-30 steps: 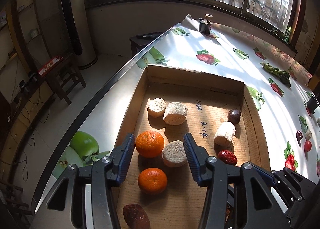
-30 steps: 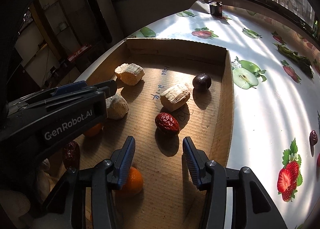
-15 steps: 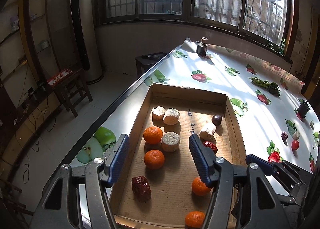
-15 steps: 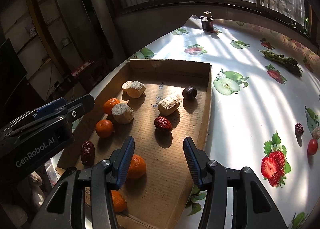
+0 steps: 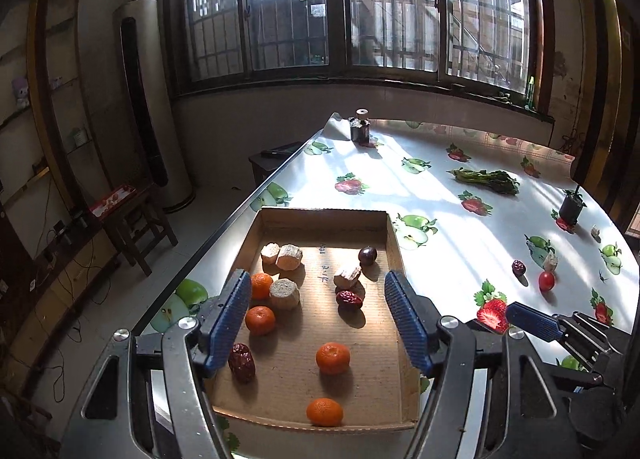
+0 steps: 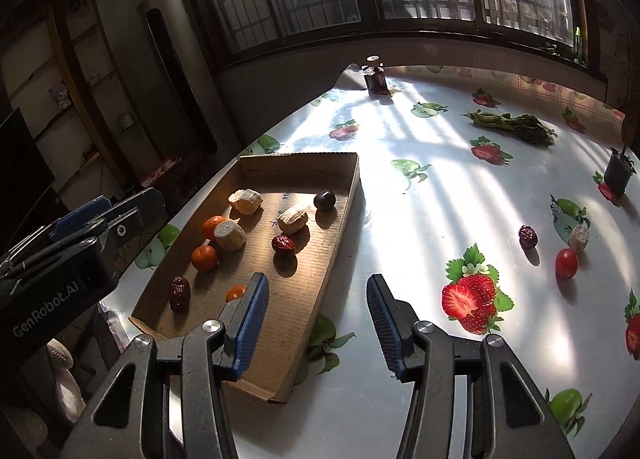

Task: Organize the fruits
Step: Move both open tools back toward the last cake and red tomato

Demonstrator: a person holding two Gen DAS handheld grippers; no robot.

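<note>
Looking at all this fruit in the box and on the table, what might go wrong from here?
1. The shallow brown cardboard tray sits at the table edge; a nudge from the tongs might push it off.
2. The round orange mandarin lies against the tray's low near wall and may roll out.
3. The small red cherry tomato and dark red date lie loose on the glossy fruit-print tablecloth; a poor pinch might send them rolling.
</note>
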